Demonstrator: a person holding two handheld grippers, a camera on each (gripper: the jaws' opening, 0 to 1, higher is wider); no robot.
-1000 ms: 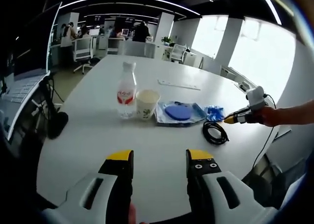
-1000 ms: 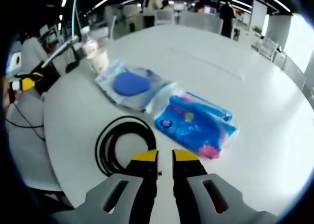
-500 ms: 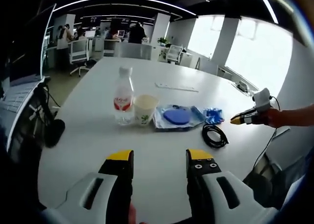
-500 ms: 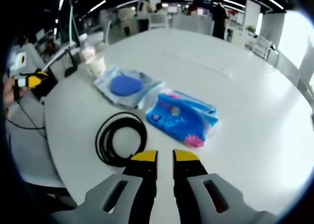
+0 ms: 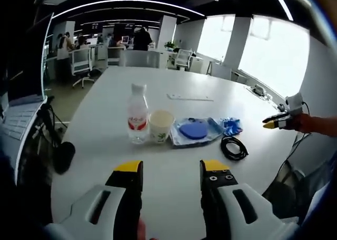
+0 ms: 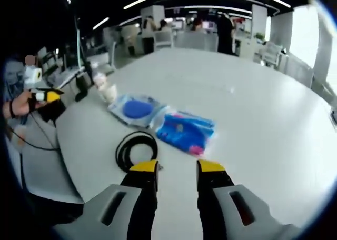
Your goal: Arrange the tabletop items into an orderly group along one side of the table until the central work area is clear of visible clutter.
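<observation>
On the white round table a row runs left to right: a clear water bottle with a red label, a paper cup, a clear bag holding a blue disc, and a blue packet. A black cable coil lies in front of the packet. My left gripper hangs open and empty well short of them. My right gripper is open and empty, just behind the cable coil and the blue packet. Beyond these lie the bag, cup and bottle.
A thin white strip lies farther back on the table. A hand holds the right gripper off the table's right edge; the left gripper shows likewise at the left. Office chairs, desks and people stand behind.
Both views have pulled back from the table, so the items look smaller. The right gripper's jaws have gone from nearly shut to open. The items have not moved.
</observation>
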